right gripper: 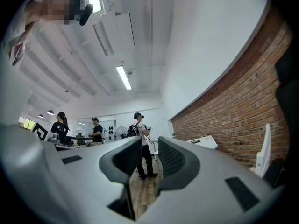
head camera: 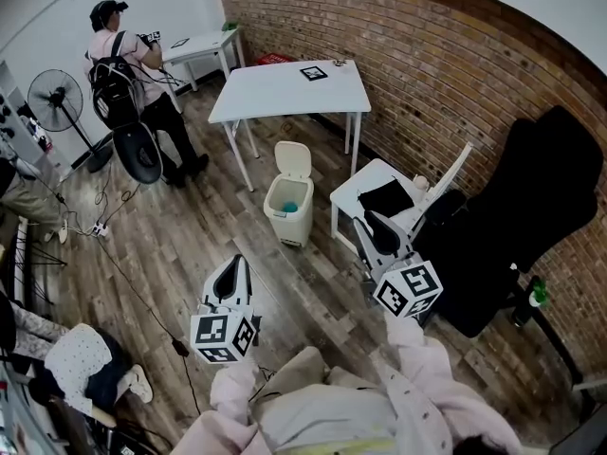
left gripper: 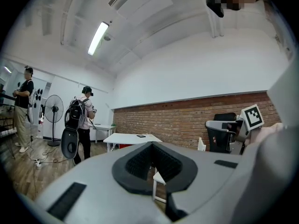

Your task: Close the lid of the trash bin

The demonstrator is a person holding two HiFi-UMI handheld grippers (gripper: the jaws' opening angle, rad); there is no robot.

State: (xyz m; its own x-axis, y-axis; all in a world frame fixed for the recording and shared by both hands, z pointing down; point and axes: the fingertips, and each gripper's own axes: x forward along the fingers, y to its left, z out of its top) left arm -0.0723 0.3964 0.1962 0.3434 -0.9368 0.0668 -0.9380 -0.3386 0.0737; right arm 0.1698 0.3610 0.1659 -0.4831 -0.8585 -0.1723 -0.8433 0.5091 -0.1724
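cream trash bin on wood floor between big white table and small white table, lid standing up, well ahead of both grippers, left gripper jaws closed, empty, right gripper jaws partly apart, nothing between

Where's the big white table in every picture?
Head view: big white table at top centre, beside the brick wall.
Left gripper view: table left of centre, in front of that wall.
Right gripper view: table small, right of centre, against the wall.
Shared landmark: the brick wall.
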